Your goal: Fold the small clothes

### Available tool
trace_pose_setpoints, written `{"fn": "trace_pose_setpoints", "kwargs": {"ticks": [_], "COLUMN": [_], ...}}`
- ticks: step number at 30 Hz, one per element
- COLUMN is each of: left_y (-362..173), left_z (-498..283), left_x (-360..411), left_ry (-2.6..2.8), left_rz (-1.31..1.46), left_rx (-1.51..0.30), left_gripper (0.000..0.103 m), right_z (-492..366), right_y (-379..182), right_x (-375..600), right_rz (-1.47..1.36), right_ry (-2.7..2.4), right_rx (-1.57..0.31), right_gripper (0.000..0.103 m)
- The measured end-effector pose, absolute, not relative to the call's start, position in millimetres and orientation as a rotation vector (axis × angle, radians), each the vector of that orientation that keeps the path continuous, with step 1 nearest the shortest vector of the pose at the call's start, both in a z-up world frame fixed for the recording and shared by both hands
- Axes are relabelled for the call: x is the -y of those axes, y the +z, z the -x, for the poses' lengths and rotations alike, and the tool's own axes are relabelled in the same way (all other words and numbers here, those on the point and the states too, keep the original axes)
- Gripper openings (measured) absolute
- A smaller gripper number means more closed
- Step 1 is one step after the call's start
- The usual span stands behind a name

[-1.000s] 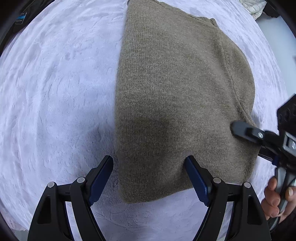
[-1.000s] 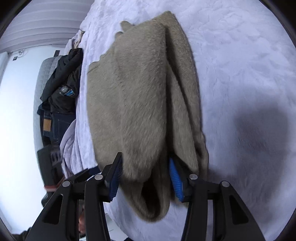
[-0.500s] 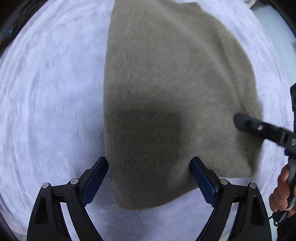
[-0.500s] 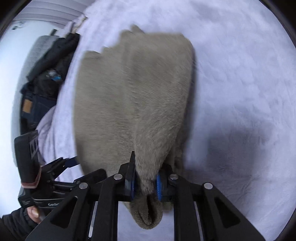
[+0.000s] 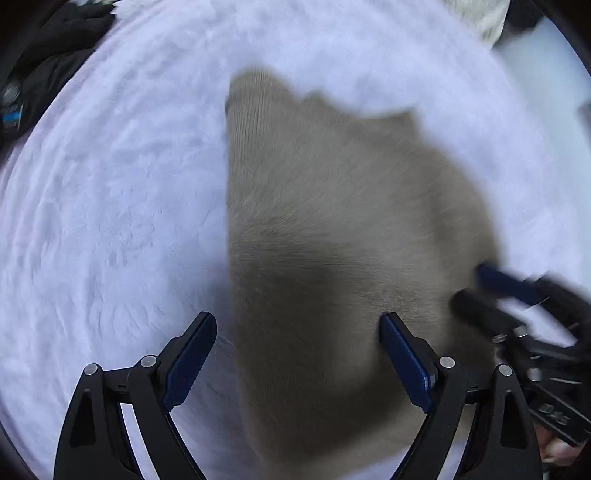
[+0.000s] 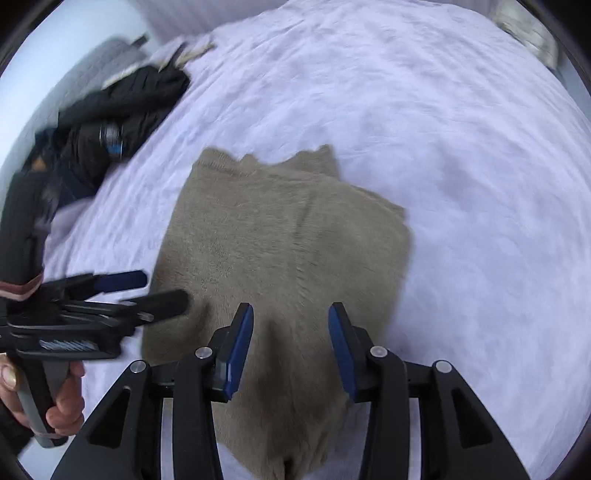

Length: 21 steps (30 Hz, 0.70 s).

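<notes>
Layout: 1 folded garment lying on a bed cover, 2 grippers at its near edge.

The folded taupe knit sweater (image 6: 284, 240) lies flat mid-way on the white textured bedspread (image 6: 461, 147). A pile of dark clothes (image 6: 122, 110) sits at the far-left bed edge. The left gripper (image 5: 297, 356) straddles the sweater's left edge; the right gripper (image 6: 290, 345) hangs over its near end, jaws opening with nothing gripped.

Taupe knit garment (image 5: 343, 236) is motion-smeared in the left wrist view, its near edge cut off by the frame bottom, folds unreadable. Right gripper (image 5: 476, 288) there is a dark blur, jaws opening, pads not clearly on cloth. Dark clothes pile (image 6: 110, 122) at the bed edge is smeared, items indistinguishable; pale fabric (image 6: 528, 33) clipped at the rim.
</notes>
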<state>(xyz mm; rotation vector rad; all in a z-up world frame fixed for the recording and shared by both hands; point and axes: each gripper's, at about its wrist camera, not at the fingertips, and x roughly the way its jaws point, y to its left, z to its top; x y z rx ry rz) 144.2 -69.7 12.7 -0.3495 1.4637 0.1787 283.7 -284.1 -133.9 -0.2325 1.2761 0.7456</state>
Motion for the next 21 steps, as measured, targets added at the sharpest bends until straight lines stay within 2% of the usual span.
{"fn": "trace_pose_setpoints", "kwargs": {"ticks": [1,4,9,11,15,17,19,21], "left_y": [1.0,-6.4,47.7,45.1,3.5,-7.0,-1.7,12.1], "left_z": [-145.8,-146.2,-155.4,-172.5,-197.8,-193.2,-186.8,-179.2], "left_x": [65.7,44.6,9.1,-6.1,-21.8,-18.8,-17.7,-18.3], "left_ry": [0.192,0.179,0.229,0.307,0.375,0.377,0.374,0.378], "left_rz": [0.367,0.508,0.469,0.415,0.311,0.288,0.297,0.339], "left_rx": [-1.487,-1.491,-1.302,-1.323,-1.469,-1.460,-1.435,-1.404], "left_gripper": [0.103,0.103,0.103,0.103,0.103,0.103,0.103,0.103], "right_z": [-288.3,-307.3,-312.9,-313.3,-331.0,-336.7,-337.0,-329.2], "right_y": [-147.1,-174.2,-144.7,-135.9,-138.4,-144.7,-163.1,-167.2], "right_x": [276.5,264.1,269.4,270.2,257.1,247.1,240.8,227.9], "right_rz": [0.291,0.336,0.305,0.318,0.340,0.351,0.391,0.475], "right_ry": [0.738,0.719,0.731,0.725,0.662,0.606,0.581,0.550], "right_rx": [-1.298,-1.356,-1.329,-1.298,-1.300,-1.310,-1.362,-1.338], "right_gripper": [0.045,0.046,0.047,0.055,0.055,0.056,0.062,0.062]}}
